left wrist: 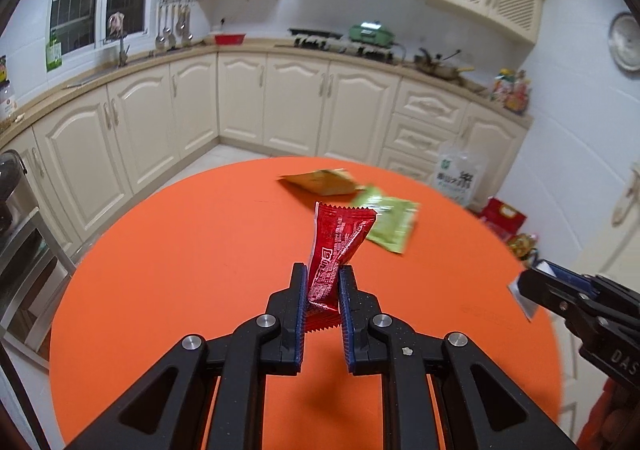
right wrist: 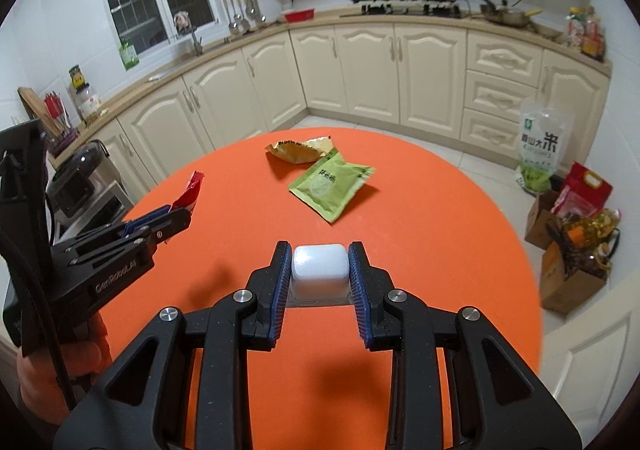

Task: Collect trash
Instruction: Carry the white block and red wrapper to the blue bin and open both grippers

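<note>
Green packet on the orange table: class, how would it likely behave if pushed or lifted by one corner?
The green packet looks thin and flat, so probably light and floppy. Its glossy film may slide across the smooth orange table rather than tip or roll.

The desk is plain orange. One wrapper is red with white print, one packet green, another yellow-brown; the small cup is white.
</note>
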